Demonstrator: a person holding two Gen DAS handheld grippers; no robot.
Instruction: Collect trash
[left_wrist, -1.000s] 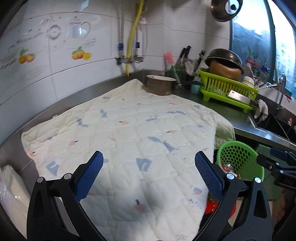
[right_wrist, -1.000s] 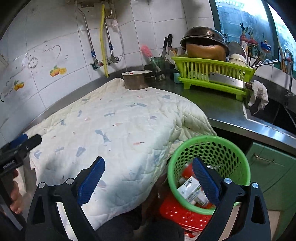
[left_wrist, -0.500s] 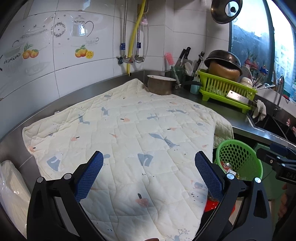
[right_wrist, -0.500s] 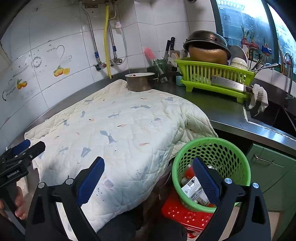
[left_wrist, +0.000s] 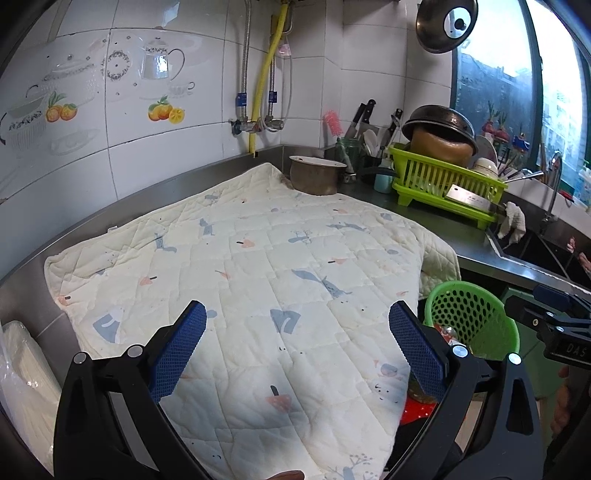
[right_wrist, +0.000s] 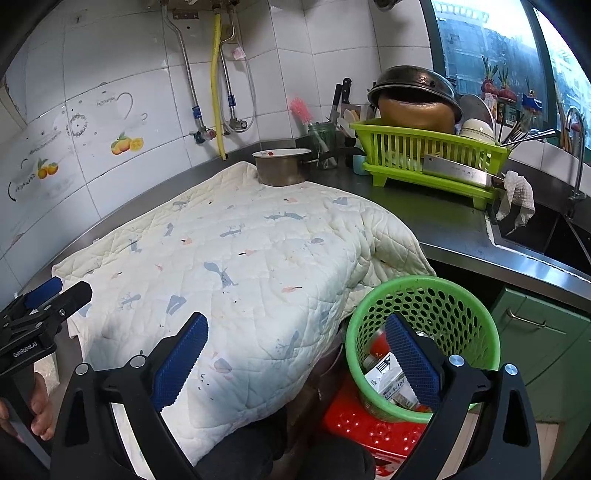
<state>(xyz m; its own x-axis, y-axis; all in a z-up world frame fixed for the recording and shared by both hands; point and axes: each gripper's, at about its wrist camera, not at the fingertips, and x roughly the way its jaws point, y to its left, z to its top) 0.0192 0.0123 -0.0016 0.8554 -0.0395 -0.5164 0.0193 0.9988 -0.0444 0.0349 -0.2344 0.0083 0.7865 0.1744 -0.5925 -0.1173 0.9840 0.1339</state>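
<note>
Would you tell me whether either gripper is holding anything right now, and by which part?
Nothing is held: the left gripper and the right gripper both stand open and empty.

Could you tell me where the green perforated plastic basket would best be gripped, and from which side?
Probably the near part of the green perforated plastic basket's rolled rim, taken from above by the right gripper, one finger inside and one outside. The basket stands upright and open-topped, its wall is thin, and the quilted white cloth crowds its far-left side.

Quilted matt cloth on the printed blanket. Brushed steel on the counter. Perforated glossy plastic for the green basket; slatted plastic for the dish rack. Glossy glazed wall tiles. Textured blue pads on matt black plastic.
</note>
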